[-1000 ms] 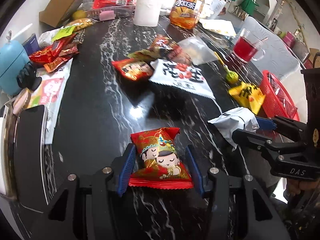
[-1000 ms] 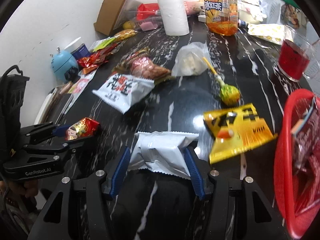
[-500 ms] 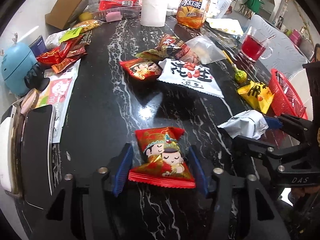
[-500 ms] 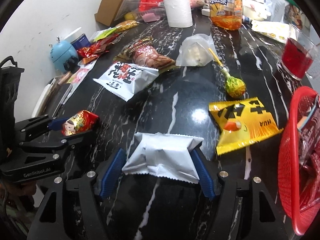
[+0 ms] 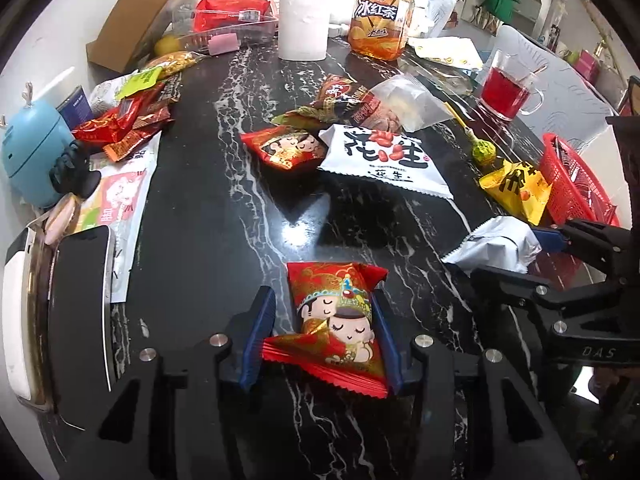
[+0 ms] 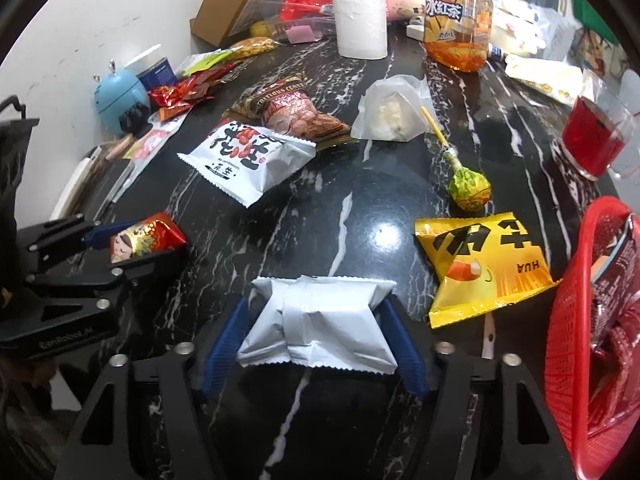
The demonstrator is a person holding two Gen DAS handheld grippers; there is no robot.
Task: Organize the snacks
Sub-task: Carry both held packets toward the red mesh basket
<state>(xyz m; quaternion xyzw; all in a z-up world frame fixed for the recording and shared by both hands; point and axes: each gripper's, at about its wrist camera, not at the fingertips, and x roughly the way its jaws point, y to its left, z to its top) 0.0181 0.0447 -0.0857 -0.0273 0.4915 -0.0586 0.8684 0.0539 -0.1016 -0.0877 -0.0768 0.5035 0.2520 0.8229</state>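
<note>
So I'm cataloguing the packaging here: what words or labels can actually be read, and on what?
"冰红茶": tea bottle
"花生": white peanut bag
"HUA": yellow snack bag
"DAS": body of the right tongs
"GenRobot.AI": body of the left tongs, faint
"NUTRITIOUS CERE…": brown nut bag, partly readable
Other wrappers: too small or blurred.

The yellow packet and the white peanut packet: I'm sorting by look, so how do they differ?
The yellow packet has black characters and a candy-corn picture; the white peanut packet has black characters with red peanuts. The yellow packet lies beside the red basket; the white peanut packet lies farther off, against a brown cereal bag. Both lie flat, sealed, ungripped.
</note>
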